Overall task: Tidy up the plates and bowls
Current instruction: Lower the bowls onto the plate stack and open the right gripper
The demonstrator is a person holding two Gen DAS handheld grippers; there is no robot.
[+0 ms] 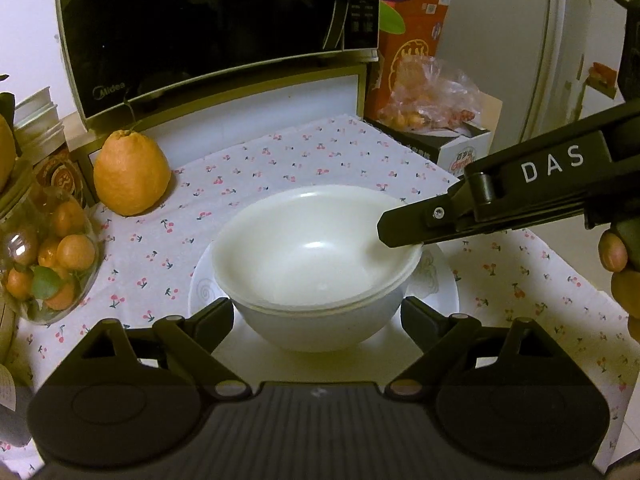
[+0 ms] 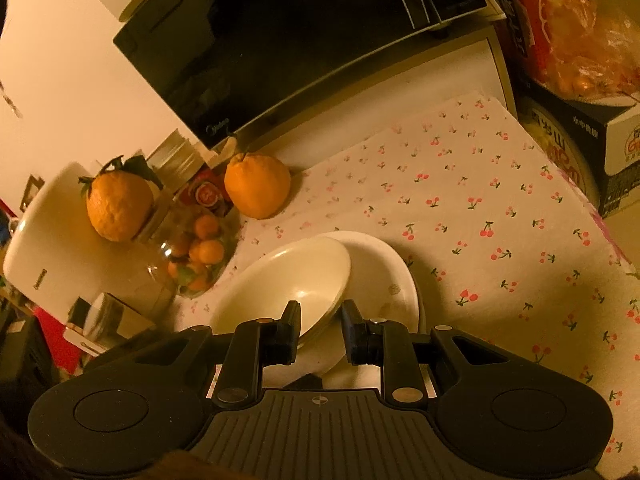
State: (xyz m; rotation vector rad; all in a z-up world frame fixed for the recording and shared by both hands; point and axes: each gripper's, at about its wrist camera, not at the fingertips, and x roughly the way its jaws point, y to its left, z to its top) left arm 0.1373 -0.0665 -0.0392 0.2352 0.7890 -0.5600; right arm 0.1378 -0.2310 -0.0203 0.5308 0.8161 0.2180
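Note:
A stack of white bowls [image 1: 312, 264] sits on a white plate [image 1: 440, 280] on the cherry-print cloth. My left gripper [image 1: 316, 312] is open, its fingers low on either side of the bottom bowl, apart from it. My right gripper [image 1: 400, 232] comes in from the right; its fingers straddle the right rim of the top bowl. In the right wrist view the top bowl [image 2: 292, 280] is tilted, its rim between my right gripper's [image 2: 320, 320] fingers, with gaps on both sides. The lower bowl [image 2: 380, 276] shows behind it.
A black microwave [image 1: 216, 32] stands at the back. A large orange [image 1: 130, 172] and a glass jar of small oranges [image 1: 48, 256] sit on the left. Boxes and a bag of fruit [image 1: 432, 96] stand at the back right. Cherry-print cloth [image 2: 500, 220] covers the table.

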